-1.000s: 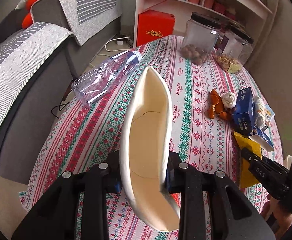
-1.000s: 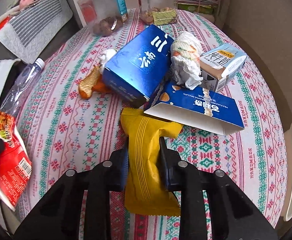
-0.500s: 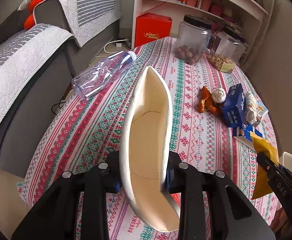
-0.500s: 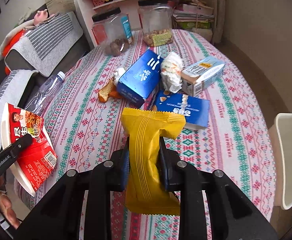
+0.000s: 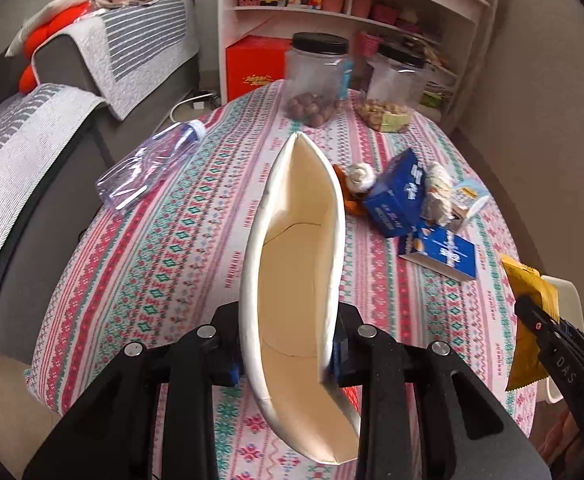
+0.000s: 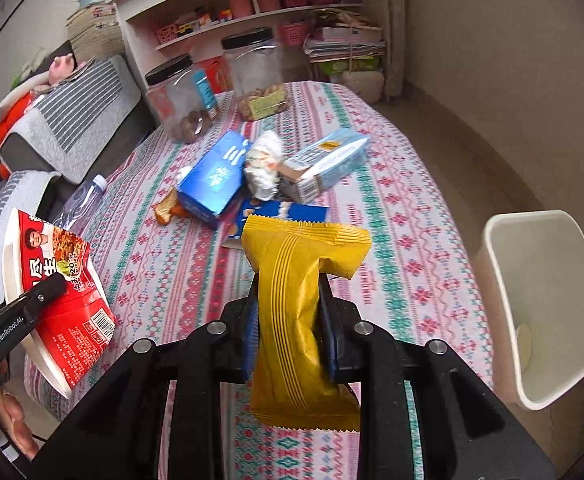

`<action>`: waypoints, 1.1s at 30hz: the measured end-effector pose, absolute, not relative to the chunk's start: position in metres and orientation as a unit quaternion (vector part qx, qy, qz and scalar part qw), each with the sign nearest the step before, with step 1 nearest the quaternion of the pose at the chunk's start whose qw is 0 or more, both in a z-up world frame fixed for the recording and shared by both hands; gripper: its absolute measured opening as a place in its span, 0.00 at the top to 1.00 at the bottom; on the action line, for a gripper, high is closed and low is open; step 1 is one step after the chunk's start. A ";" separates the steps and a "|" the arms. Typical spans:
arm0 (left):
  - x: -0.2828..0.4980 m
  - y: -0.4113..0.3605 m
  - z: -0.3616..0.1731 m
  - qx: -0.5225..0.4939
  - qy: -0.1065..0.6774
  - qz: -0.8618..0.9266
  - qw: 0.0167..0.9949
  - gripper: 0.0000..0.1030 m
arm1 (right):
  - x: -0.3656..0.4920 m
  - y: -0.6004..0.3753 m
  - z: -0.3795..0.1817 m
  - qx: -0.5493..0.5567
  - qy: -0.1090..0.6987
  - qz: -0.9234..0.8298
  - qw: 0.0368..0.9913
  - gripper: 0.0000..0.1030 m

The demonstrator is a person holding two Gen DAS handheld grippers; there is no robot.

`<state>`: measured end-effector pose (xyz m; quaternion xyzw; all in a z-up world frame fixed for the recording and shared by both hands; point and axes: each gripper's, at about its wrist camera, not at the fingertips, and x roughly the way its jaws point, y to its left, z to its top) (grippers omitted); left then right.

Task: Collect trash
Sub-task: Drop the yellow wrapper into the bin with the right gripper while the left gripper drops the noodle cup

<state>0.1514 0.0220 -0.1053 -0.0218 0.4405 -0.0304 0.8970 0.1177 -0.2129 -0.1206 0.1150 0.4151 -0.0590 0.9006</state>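
My left gripper (image 5: pixel 286 354) is shut on a squashed paper noodle bowl (image 5: pixel 295 264), cream inside; the right wrist view shows its red printed outside (image 6: pixel 64 292) at the left edge. A yellow snack wrapper (image 6: pixel 299 312) stands upright in my right gripper (image 6: pixel 290 334), which is shut on its middle, above the near side of the table. The same wrapper (image 5: pixel 529 320) appears at the right edge of the left wrist view. A white trash bin (image 6: pixel 547 304) stands beside the table on the right, its mouth open and turned toward me.
On the patterned tablecloth (image 6: pixel 172 264) lie blue boxes (image 6: pixel 216 178), a crumpled tissue (image 6: pixel 264 164), orange peel (image 6: pixel 166 212) and a clear plastic bottle (image 5: pixel 148 164). Two black-lidded jars (image 6: pixel 260 76) stand at the far edge. A grey sofa (image 5: pixel 20 152) flanks the left.
Both grippers have risen and pulled back from the table with their loads still held. The pile of boxes now looks farther away, and the white bin has come into the right wrist view.
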 end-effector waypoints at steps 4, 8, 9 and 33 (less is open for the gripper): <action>0.146 -0.005 -0.103 -0.010 0.438 -0.051 0.898 0.71 | 0.107 -0.236 -0.118 0.120 0.408 -0.085 0.901 0.76; 0.141 -0.033 -0.101 0.002 0.436 -0.070 0.897 0.71 | 0.094 -0.268 -0.117 0.127 0.398 -0.118 0.901 0.76; 0.140 -0.038 -0.101 0.005 0.436 -0.075 0.897 0.71 | 0.091 -0.274 -0.116 0.129 0.396 -0.126 0.900 0.76; 0.122 -0.232 -0.085 0.060 0.424 -0.219 0.877 0.71 | 0.010 -0.470 -0.135 0.205 0.377 -0.328 0.842 0.31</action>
